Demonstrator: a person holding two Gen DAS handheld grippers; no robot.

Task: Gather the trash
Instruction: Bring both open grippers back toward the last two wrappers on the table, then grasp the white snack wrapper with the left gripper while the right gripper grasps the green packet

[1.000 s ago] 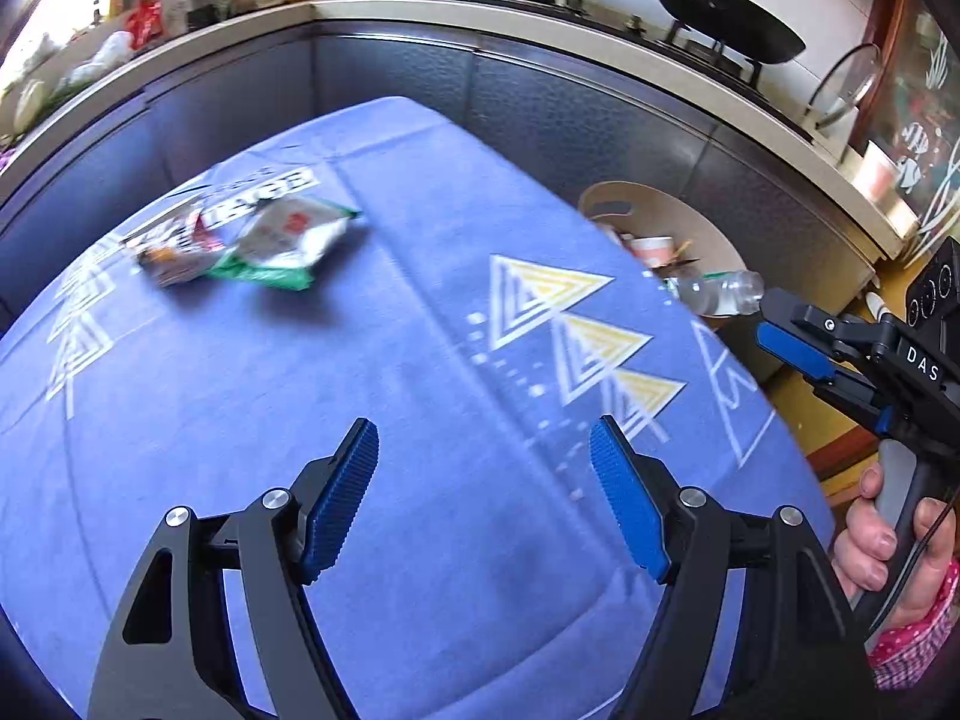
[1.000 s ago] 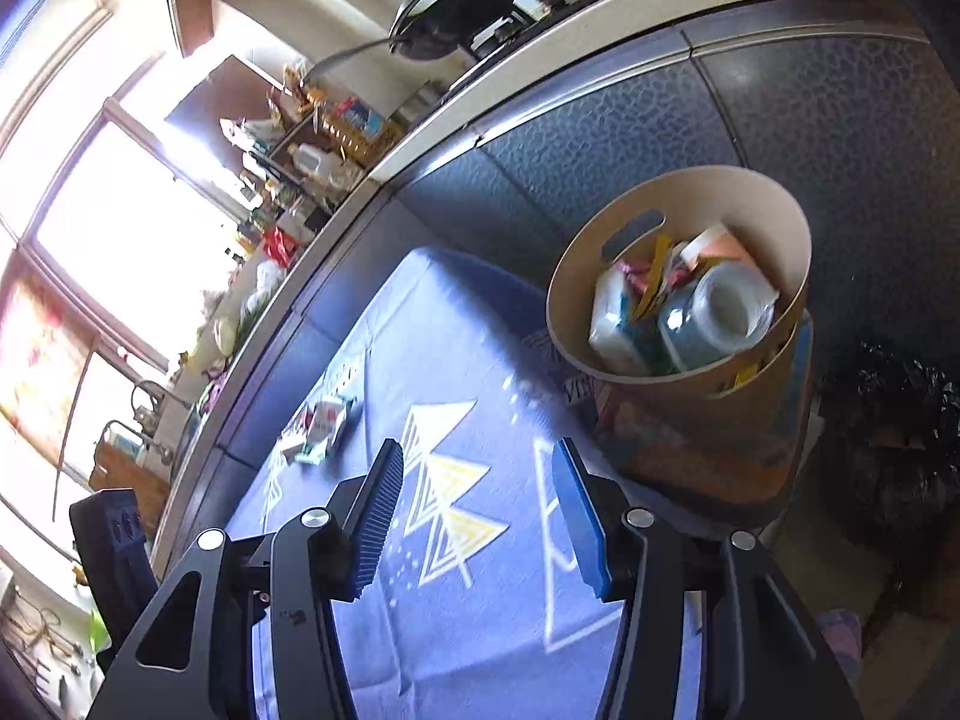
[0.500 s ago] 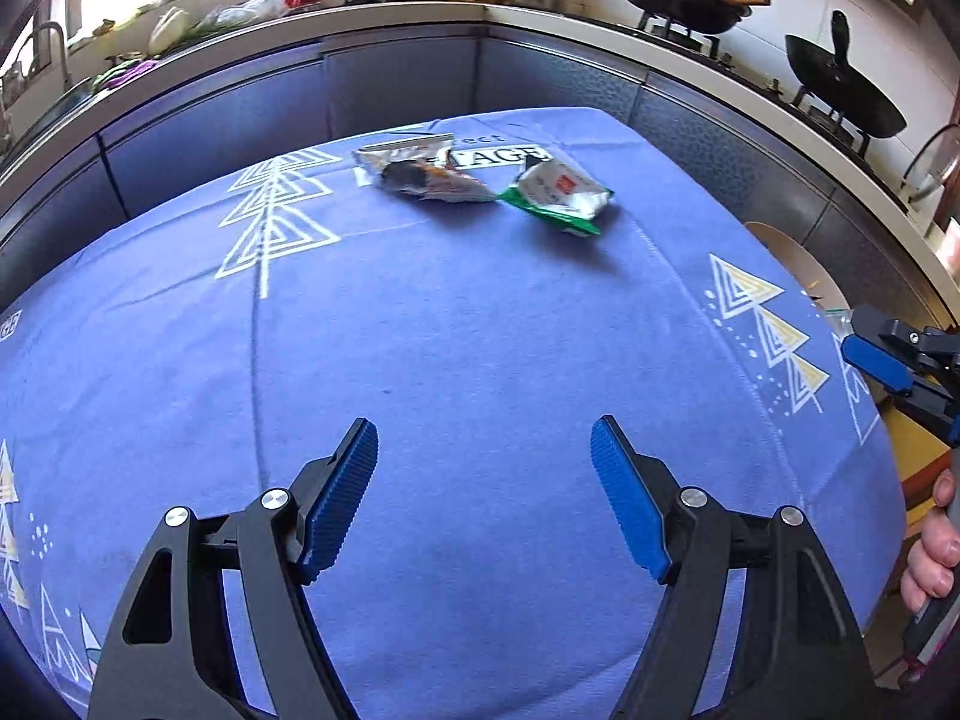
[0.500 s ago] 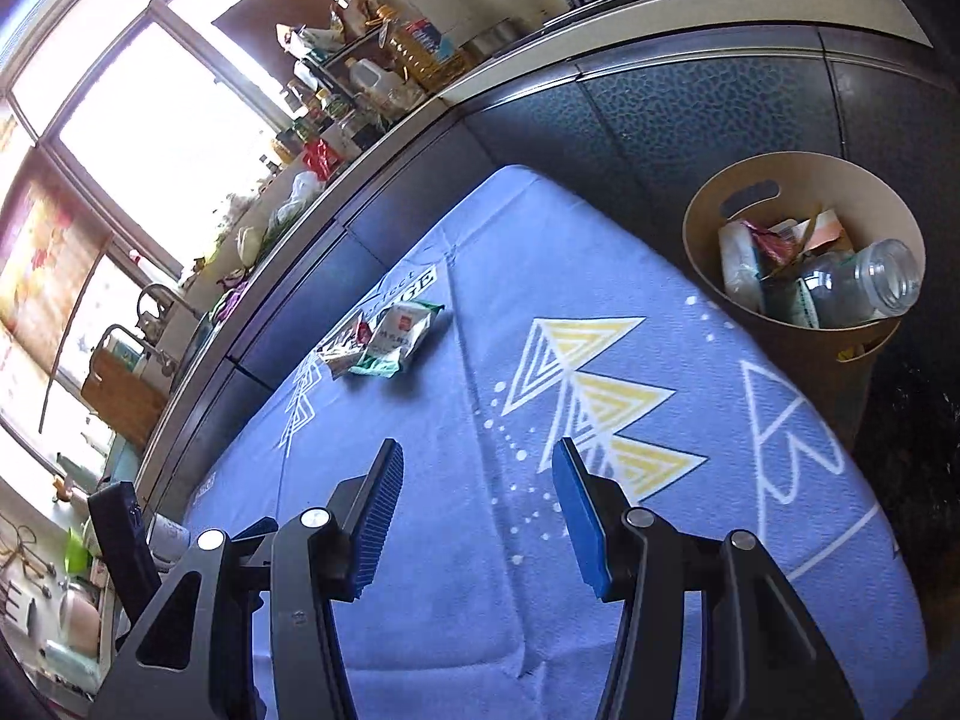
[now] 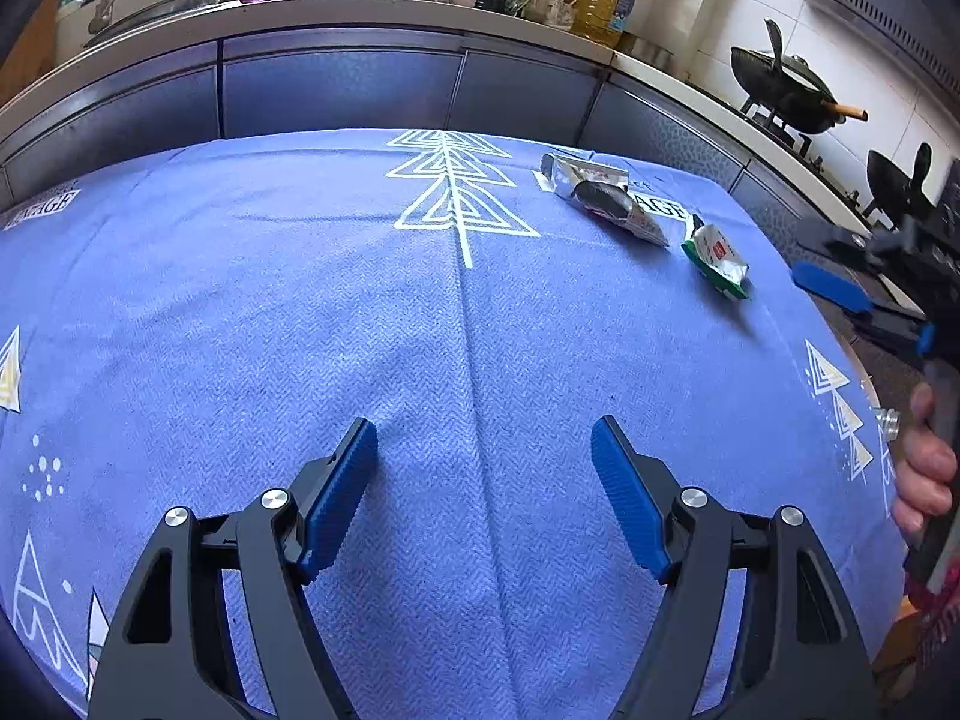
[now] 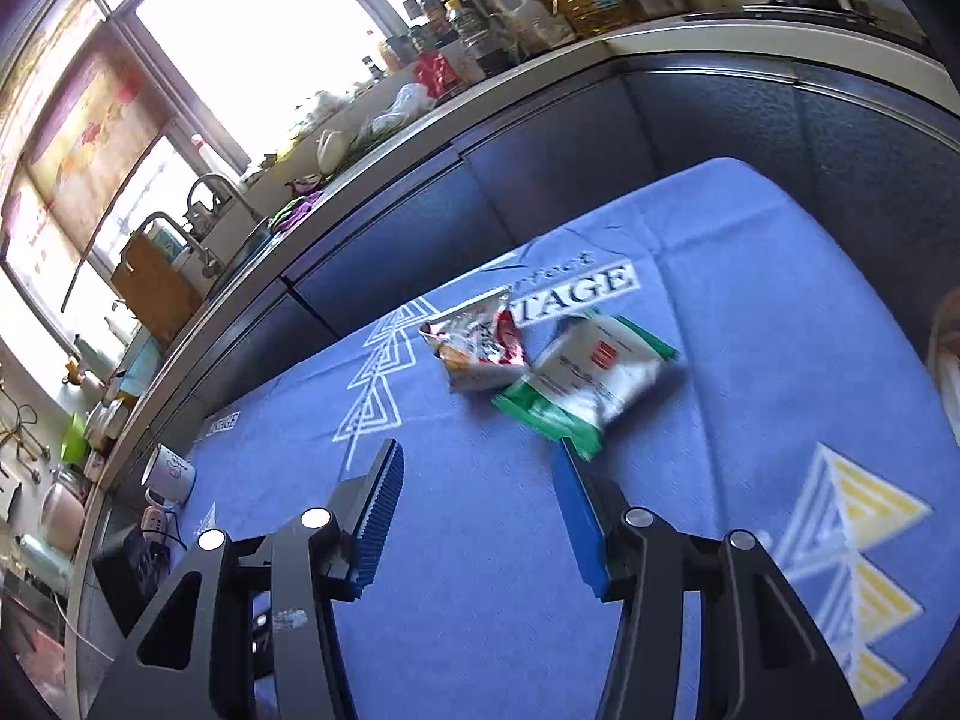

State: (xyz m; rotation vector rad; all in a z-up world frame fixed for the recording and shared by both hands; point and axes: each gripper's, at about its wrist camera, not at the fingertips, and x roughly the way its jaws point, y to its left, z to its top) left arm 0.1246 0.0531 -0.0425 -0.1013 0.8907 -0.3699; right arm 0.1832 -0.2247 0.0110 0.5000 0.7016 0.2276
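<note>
Two wrappers lie side by side at the far right of the blue tablecloth point(image 5: 300, 300): a green-and-white packet point(image 6: 588, 378) point(image 5: 717, 261) and a crumpled red-and-silver packet point(image 6: 480, 348) point(image 5: 606, 204). My right gripper point(image 6: 477, 449) hovers just short of the green-and-white packet. Its jaws are closing with nothing between them. In the left wrist view one blue pad point(image 5: 834, 288) of that gripper shows at the table's right edge, near the same packet. My left gripper point(image 5: 483, 426) stands open and empty over the bare middle of the cloth, well short of both wrappers.
A dark cabinet front and a counter point(image 5: 360, 12) crowded with bottles and bags run behind the table. Woks point(image 5: 786, 90) sit on the stove at the right. A hand point(image 5: 924, 468) and a bottle neck point(image 5: 888, 420) show past the right edge. A mug point(image 6: 171, 471) stands beyond the table's left end.
Both views swung away from the trash bin towards the table. The right gripper has come close to the two wrappers, and the bin has left its view. The left gripper moved across the cloth.
</note>
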